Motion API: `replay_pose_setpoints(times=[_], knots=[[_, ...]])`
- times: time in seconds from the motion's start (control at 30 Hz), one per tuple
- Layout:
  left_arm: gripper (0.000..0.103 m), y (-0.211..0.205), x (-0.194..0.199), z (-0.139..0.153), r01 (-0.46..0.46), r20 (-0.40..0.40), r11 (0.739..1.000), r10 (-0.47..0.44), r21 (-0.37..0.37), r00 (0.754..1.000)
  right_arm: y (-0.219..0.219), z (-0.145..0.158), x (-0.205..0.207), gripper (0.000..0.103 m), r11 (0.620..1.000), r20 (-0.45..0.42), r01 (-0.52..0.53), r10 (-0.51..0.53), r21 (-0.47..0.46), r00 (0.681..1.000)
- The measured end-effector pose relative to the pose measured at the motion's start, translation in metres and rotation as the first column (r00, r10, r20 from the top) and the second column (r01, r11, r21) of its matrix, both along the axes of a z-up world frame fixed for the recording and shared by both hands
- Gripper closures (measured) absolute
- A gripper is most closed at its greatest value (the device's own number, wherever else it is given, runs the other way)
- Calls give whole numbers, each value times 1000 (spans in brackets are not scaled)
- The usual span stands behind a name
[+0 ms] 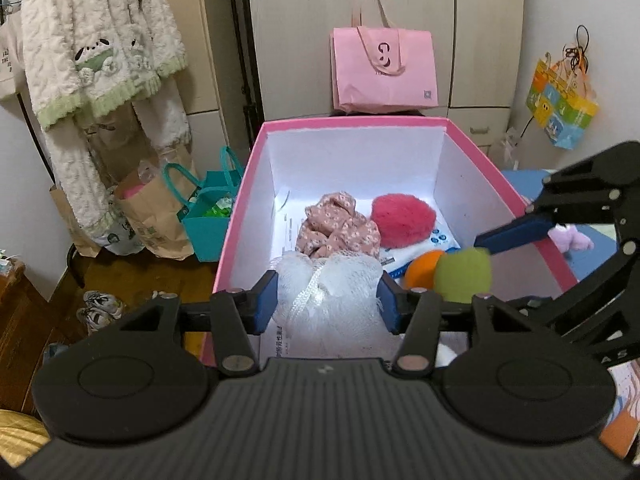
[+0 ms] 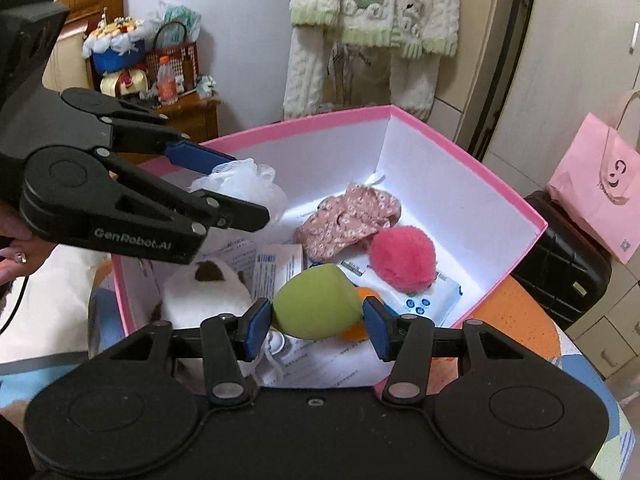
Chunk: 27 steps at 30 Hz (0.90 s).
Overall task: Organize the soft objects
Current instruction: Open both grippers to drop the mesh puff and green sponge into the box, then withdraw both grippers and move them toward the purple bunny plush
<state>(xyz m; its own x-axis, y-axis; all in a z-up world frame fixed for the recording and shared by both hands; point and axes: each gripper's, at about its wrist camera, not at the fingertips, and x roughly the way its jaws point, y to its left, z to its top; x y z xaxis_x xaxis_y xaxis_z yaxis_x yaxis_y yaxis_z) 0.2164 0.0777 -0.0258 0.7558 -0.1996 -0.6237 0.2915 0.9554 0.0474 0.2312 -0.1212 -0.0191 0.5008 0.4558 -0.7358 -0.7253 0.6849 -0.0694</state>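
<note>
Pink box (image 2: 472, 160) interior: orange ball (image 2: 354, 330) mostly hidden.

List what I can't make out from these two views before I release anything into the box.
- Orange ball: mostly behind the green sponge in both views.
- Box floor under the white mesh pouf: hidden in the left wrist view by the pouf and left hand-held gripper.
- Print on the papers: too small.
- White plush: partly covered by the left hand-held gripper in the right wrist view.

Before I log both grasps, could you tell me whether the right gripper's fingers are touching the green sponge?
Touching. The right wrist view shows both blue pads pressed against the sides of the green sponge, held above the pink box.
</note>
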Motion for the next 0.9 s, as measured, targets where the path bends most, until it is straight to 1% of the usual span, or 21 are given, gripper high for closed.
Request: replay_pose_setpoints(times=[0.03,0.07,0.1,0.17,0.27,0.37,0.4,0.47,0.57,0.67,0.8,0.9], knots=[[47,-1,0,0,-2,0,1000,2,10,1000,0,1,-1,41,1000,13,8,-7,-8,1000],[43,-1,-1,0,-4,3,1000,4,19,1000,1,2,-2,36,1000,27,16,-15,-13,1000],[42,-2,-3,0,-6,9,1000,6,23,1000,1,3,-2,33,1000,38,22,-21,-14,999],[39,-1,-7,4,-5,16,1000,5,23,1000,-2,6,-2,32,999,45,34,-34,1,998],[36,3,-13,14,9,8,1000,-9,4,1000,-11,15,-7,32,998,49,56,-58,38,997],[35,8,-21,27,31,-8,999,-31,-21,999,-24,27,-17,32,994,51,74,-78,79,996],[34,9,-24,33,42,-14,999,-43,-29,999,-29,32,-21,32,993,53,81,-86,91,995],[28,9,-33,43,74,-26,996,-75,-52,997,-35,39,-29,31,990,61,92,-99,105,993],[27,7,-48,58,133,-50,988,-137,-78,989,-47,49,-44,31,988,69,102,-111,120,991],[25,-2,-67,71,173,-35,984,-174,-29,984,-59,58,-61,30,986,80,111,-121,121,989],[22,-16,-89,87,230,-32,973,-229,-3,973,-76,69,-84,29,986,105,121,-133,117,985],[18,-31,-105,94,269,-6,963,-269,30,963,-89,74,-101,27,985,125,131,-145,115,982]])
